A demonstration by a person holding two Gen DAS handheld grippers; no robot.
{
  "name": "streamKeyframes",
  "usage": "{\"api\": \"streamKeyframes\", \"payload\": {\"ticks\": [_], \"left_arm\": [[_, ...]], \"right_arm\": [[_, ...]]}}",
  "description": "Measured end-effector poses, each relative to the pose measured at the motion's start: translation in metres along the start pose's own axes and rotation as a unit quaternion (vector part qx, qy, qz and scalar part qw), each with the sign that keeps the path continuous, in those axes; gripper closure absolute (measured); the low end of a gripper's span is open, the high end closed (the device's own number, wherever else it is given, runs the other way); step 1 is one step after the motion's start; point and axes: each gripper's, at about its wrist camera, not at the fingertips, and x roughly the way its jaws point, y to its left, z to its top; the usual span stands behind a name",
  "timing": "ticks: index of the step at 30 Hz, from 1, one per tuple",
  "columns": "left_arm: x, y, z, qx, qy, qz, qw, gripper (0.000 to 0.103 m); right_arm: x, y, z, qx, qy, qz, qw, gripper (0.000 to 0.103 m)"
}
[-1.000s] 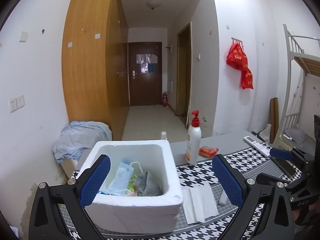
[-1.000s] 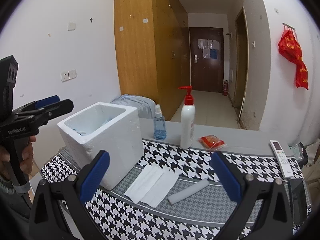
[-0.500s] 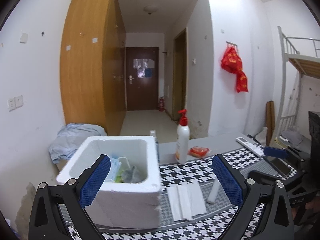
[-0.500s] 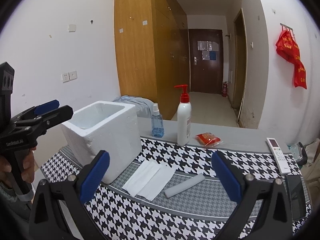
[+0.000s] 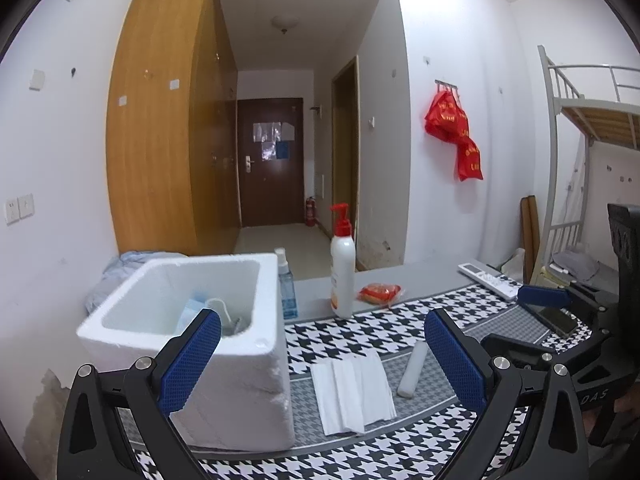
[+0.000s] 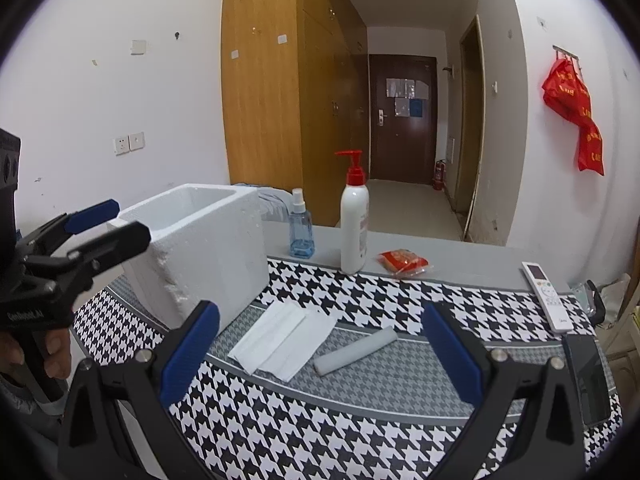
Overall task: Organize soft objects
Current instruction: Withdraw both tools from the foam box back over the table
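Both grippers, left point(image 5: 322, 354) and right point(image 6: 320, 350), fingers spread and empty, above folded tissue point(image 6: 282, 338) beside foam box point(image 6: 200, 248) on tabletop point(image 6: 360, 384).

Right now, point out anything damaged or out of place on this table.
The foam box is chipped along its near corner edge, the surface crumbled. A red snack packet and a remote lie among the soft items. Nothing is spilled.

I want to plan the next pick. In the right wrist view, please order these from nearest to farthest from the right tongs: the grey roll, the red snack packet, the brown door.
1. Grey roll: lying on the patterned mat, just ahead of the right tongs.
2. Red snack packet: farther back, on the grey strip beside the pump bottle.
3. Brown door: at the end of the hallway.
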Motion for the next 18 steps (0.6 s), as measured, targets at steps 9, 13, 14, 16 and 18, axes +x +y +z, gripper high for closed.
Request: {"api": "streamKeyframes", "payload": {"ticks": [9, 13, 14, 16, 18], "left_arm": [[0.006, -0.01, -0.012, -0.011, 0.017, -0.021, 0.9996, 0.001], [0.01, -0.015, -0.018, -0.012, 0.028, -0.024, 0.9993, 0.001], [0.011, -0.016, -0.02, -0.012, 0.029, -0.023, 0.9992, 0.001], [0.013, -0.02, -0.024, -0.008, 0.036, -0.02, 0.9991, 0.001], [0.015, -0.022, -0.027, -0.007, 0.04, -0.018, 0.999, 0.001]], "right_arm": [[0.001, -0.008, -0.013, 0.01, 0.009, -0.012, 1.0, 0.0], [0.0, -0.012, -0.018, 0.015, 0.012, -0.016, 1.0, 0.0], [0.0, -0.013, -0.019, 0.018, 0.013, -0.018, 1.0, 0.0], [0.002, -0.015, -0.022, 0.021, 0.018, -0.016, 0.999, 0.0], [0.003, -0.016, -0.024, 0.024, 0.022, -0.018, 0.999, 0.0]]}}
